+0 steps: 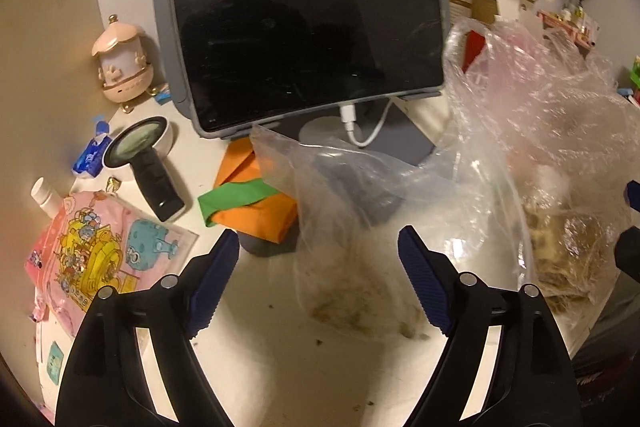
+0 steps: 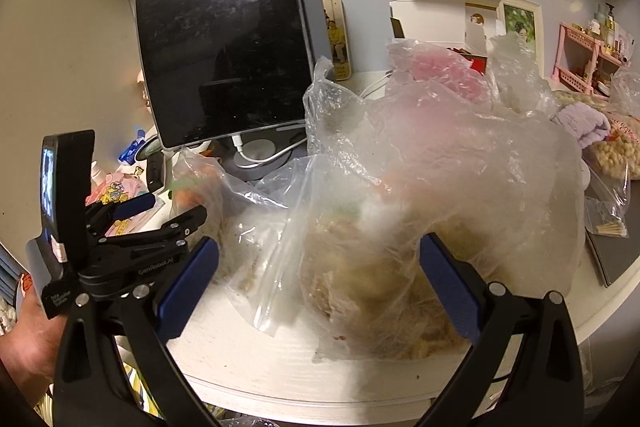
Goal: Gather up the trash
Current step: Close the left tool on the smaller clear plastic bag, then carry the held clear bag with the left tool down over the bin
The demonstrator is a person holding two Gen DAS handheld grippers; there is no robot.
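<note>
Trash bag (image 2: 400, 187) sits between right claw (image 2: 320, 275) jaws; left claw (image 1: 316, 267) gapes.

The one clear wording sits at lower left of the right wrist view: "GenRobot.AI", in pale letters along the black body of the left hand-held gripper (image 2: 176, 211). A small black tag (image 2: 60, 298) hanging beneath it carries white print too small to make out. At far right, a snack packet (image 2: 622, 135) bears red characters, too blurred to read. In the left wrist view, the pink cartoon-printed pouch (image 1: 104, 247) at lower left shows small markings that stay illegible, and the blue tissue pack (image 1: 91, 157) beside the magnifying glass has printing that cannot be read either.
</note>
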